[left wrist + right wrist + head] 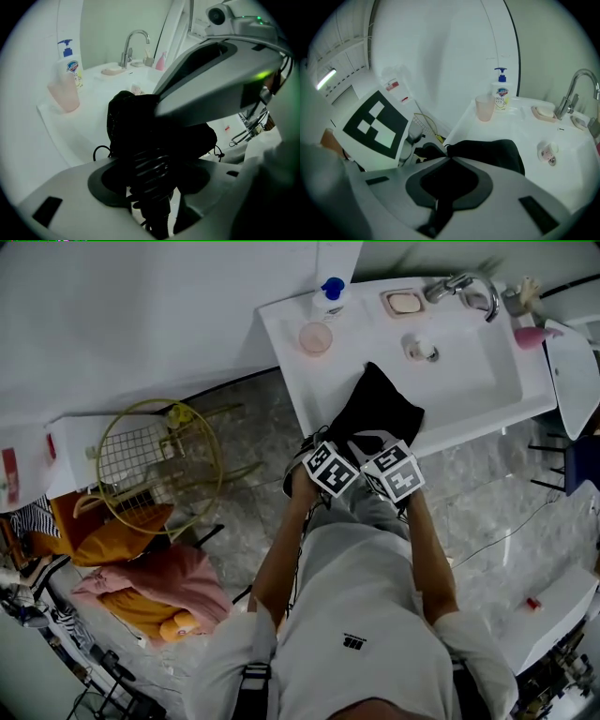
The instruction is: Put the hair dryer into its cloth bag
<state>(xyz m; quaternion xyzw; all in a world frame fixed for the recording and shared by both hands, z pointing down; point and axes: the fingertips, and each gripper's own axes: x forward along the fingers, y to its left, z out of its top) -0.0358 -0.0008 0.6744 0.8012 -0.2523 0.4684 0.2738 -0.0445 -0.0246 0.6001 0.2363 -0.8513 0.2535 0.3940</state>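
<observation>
The black cloth bag (380, 404) lies over the front rim of the white sink (469, 381). Both grippers hang close together at its near end. My left gripper (330, 468) has its jaws wide around a black ribbed part of the hair dryer (150, 168), which runs forward into the bag (131, 117); the dryer's body is hidden in the cloth. My right gripper (394, 472) is shut on the bag's near edge (487, 152), its tips (449, 159) meeting on the cloth. In the left gripper view its grey body (220, 70) crosses just above the bag.
Along the sink's back stand a pink cup (316, 337), a soap bottle (330, 294), a soap dish (404, 303) and the tap (464, 287). A yellow wire basket (159, 465) and a pile of pink and orange clothes (159, 577) sit on the floor at the left.
</observation>
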